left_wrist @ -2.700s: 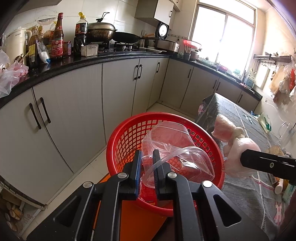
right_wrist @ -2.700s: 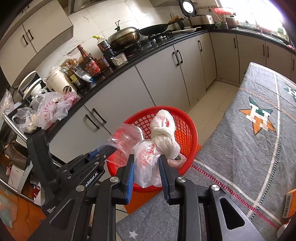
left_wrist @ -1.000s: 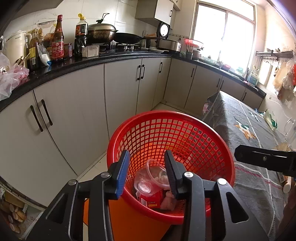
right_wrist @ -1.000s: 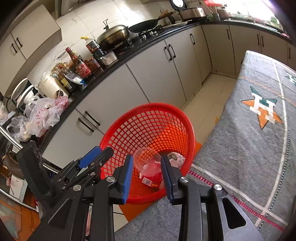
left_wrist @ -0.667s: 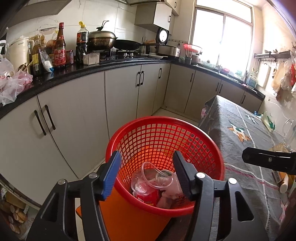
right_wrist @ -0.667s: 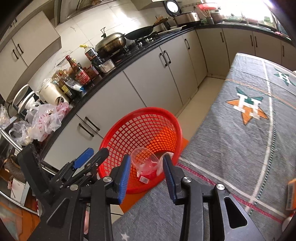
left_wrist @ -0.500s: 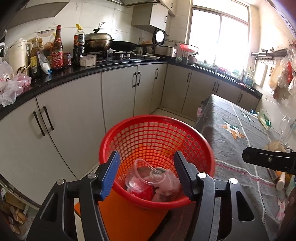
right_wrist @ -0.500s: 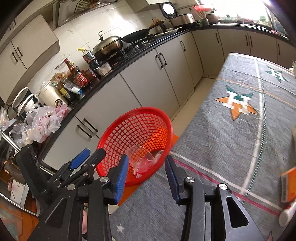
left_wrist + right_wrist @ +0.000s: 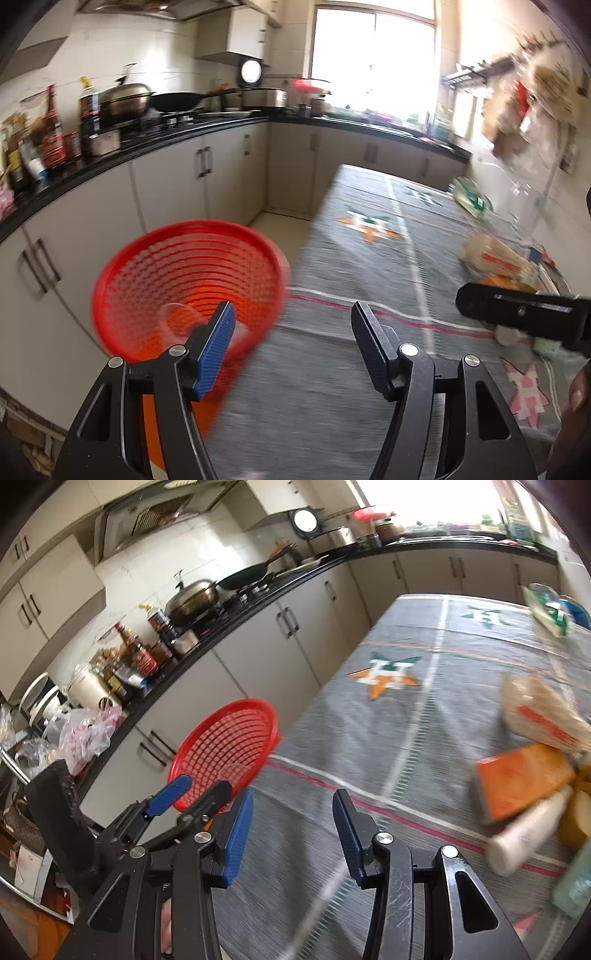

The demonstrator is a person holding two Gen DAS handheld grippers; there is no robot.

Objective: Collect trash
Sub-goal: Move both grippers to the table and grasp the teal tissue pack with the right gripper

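Note:
The red mesh basket [image 9: 122,280] stands at the table's left edge with a blurred clear plastic cup [image 9: 177,314] inside. My left gripper [image 9: 291,310] hangs over the grey tablecloth [image 9: 351,258] just right of the basket, jaws opening, nothing between them. My right gripper [image 9: 292,797] is beside it over the cloth [image 9: 369,738], jaws also opening and empty. To the right lie a paper bag with red print [image 9: 543,709], an orange box [image 9: 521,779] and a white tube [image 9: 524,834]. The basket [image 9: 221,746] shows behind the left gripper [image 9: 195,790].
A black counter [image 9: 147,147] with bottles, a lidded pot and a wok runs along the left above grey cabinets. Plastic bags [image 9: 88,734] sit at its near end. A green packet [image 9: 546,613] lies at the table's far right. An orange surface [image 9: 151,417] shows under the basket.
Both grippers have swung right, away from over the basket and onto the table, and their jaws have widened. The cup and the bag that they held earlier now lie in the basket.

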